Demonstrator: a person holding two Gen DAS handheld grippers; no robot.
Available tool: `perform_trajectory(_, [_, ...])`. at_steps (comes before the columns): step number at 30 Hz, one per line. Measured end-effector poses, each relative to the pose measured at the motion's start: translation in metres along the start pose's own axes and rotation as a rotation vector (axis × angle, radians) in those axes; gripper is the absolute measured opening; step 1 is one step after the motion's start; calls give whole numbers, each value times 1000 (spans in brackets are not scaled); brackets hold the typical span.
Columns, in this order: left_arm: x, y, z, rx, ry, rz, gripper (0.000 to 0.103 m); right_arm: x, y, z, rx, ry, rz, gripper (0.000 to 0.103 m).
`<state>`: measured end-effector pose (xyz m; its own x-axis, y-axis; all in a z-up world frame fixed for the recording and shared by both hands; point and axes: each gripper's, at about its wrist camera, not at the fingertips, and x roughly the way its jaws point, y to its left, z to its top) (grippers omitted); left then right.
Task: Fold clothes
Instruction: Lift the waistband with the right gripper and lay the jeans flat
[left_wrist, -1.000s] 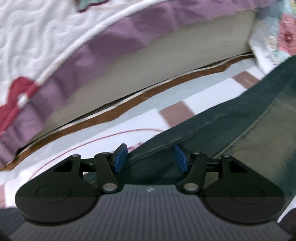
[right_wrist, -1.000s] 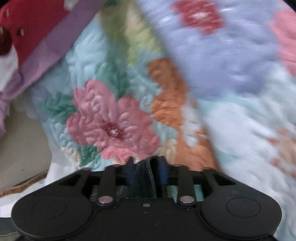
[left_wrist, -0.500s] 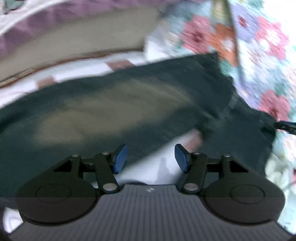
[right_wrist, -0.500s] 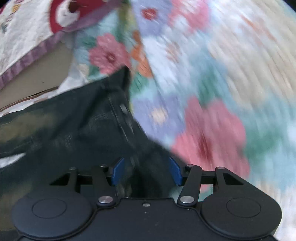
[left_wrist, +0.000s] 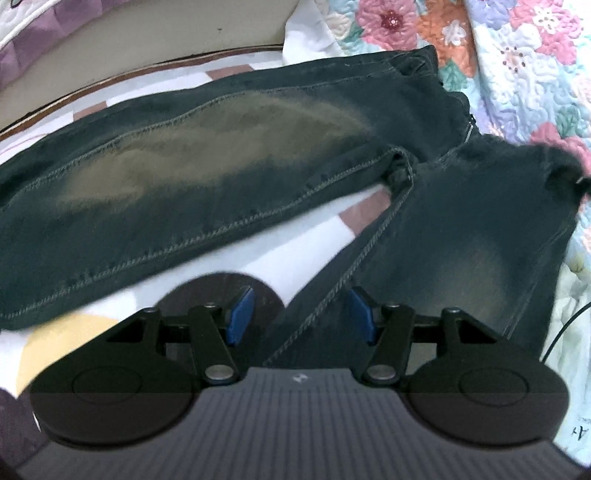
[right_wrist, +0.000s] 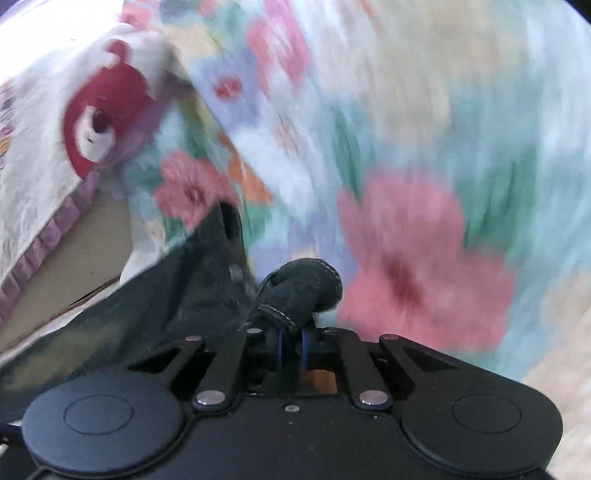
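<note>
Jeans (left_wrist: 207, 155) spread on the bed's patterned sheet (left_wrist: 306, 236), legs splayed in a V, waist at frame right by the floral quilt (left_wrist: 517, 55). Left tongs (left_wrist: 297, 314) released, low centre, straddling the near leg's inseam, likely lining up a grab. Right tongs (right_wrist: 290, 341) clenched on a bunched waistband corner, lifting it, probably to carry one half over. Bear-print pillow (right_wrist: 92, 122) upper left.

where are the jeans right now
In the left wrist view the jeans lie spread on the bed sheet, waist toward the floral quilt at right.
</note>
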<state>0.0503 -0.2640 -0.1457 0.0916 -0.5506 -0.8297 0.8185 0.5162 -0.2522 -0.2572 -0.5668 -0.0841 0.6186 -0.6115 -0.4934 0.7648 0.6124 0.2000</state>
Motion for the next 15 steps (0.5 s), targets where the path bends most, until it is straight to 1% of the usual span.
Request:
perform_trajectory(1, [-1,1,-3,-3,3,2,57,-6,-2,5,-19,-21,-28,8])
perform_trajectory(5, [-6,3,-13,-16,15,9,59,18,-17,-10,-59,90,-93,8])
perform_trajectory(8, [-10,5,-20,-26,24,14,59,36,-28,-20,-85,170,-141,11])
perform_trajectory(9, [-11,5,-23,-29,27,15,59,40,-29,-21,-73,178,-147,13])
perform_trajectory(11, [-17,10,-27,-39,26,28,59,38,-25,-23,-89,190,-167,15])
perform_trajectory(12, [-22,15,-30,-46,21,41,59,37,-23,-24,-94,195,-180,19])
perform_trajectory(13, [-28,19,-32,-54,16,54,59,29,-22,-22,-86,197,-204,29])
perform_trajectory(14, [-33,24,-35,-61,11,67,59,22,-21,-21,-78,199,-229,35])
perform_trajectory(15, [-41,32,-38,-71,3,88,59,15,-19,-20,-70,201,-254,47])
